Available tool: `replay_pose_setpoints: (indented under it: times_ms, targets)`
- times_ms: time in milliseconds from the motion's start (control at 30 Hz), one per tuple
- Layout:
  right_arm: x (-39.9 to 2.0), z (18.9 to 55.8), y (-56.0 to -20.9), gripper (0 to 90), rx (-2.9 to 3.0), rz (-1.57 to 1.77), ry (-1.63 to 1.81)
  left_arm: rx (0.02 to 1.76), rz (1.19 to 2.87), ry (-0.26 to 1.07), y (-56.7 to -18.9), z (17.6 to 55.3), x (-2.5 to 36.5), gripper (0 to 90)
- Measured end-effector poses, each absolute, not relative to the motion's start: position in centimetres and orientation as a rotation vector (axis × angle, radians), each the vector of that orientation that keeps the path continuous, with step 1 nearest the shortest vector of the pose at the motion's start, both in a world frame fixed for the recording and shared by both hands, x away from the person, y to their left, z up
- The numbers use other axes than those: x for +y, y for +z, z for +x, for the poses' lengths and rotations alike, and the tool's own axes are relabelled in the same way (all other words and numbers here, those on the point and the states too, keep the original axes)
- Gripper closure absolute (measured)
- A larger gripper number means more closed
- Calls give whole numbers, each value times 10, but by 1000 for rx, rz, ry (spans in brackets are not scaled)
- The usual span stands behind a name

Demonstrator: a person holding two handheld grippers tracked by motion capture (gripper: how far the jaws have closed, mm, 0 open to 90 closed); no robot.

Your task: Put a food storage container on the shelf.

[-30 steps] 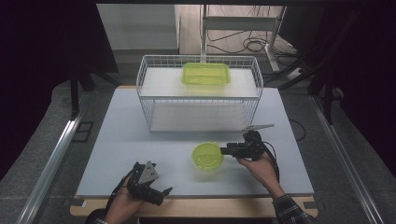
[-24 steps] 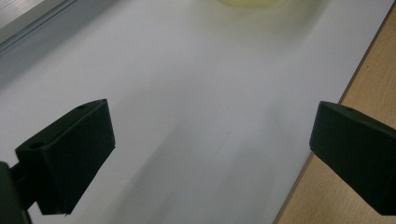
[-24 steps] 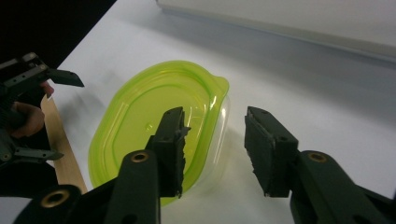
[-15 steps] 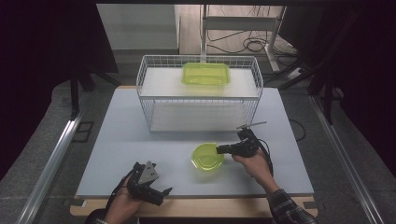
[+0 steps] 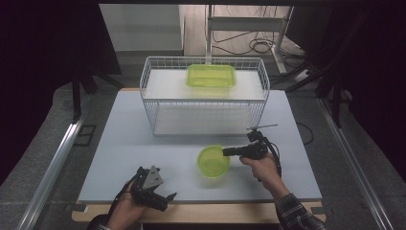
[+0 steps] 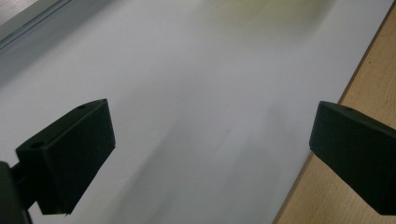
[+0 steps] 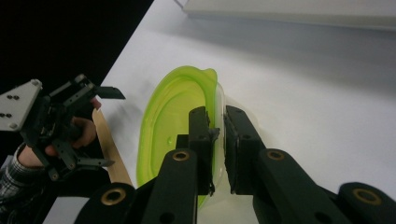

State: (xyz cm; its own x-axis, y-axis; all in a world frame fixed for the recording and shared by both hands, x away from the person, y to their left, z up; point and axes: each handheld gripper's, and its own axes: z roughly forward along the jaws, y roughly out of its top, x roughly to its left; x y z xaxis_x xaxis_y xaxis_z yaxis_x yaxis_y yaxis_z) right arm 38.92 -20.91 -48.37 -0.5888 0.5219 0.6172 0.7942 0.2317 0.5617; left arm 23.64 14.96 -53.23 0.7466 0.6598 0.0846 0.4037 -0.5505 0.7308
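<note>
Right gripper (image 5: 229, 152): held at the right side of the table (image 5: 119, 143), pointing left. Its jaws have just been closing and now pinch the right rim of the round green bowl (image 5: 213, 162); in the right gripper view one jaw is inside the bowl (image 7: 173, 112), one outside, with the thin wall between the pads.

Green bowl: translucent, on the white tabletop in front of the wire basket (image 5: 203, 103), right of centre. Whether its base rests flat or is tipped cannot be told.

Left gripper (image 5: 160, 199): at the near left edge of the table, in the person's left hand (image 5: 125, 211). Jaws wide apart, nothing between them; in the left gripper view they frame bare white tabletop (image 6: 196, 116) and a strip of wooden edge (image 6: 355, 79).

Rectangular green container (image 5: 211, 75): on the upper shelf of the wire basket, well apart from both grippers.

Obscured: near part of the bowl hidden behind the right gripper's jaws in its own view; left gripper view blurred.
</note>
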Motion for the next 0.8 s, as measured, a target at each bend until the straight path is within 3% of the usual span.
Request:
replay_pose_setpoints:
  times_ms: [367,800]
  targets:
    - [-214,389,-480,826,-2182,-1228,-1327,794,2226,460,-532,236,149,3]
    - [-216,402,-492,717,-2327,-1354,-1240,794,2237,461,-533,236,148,4]
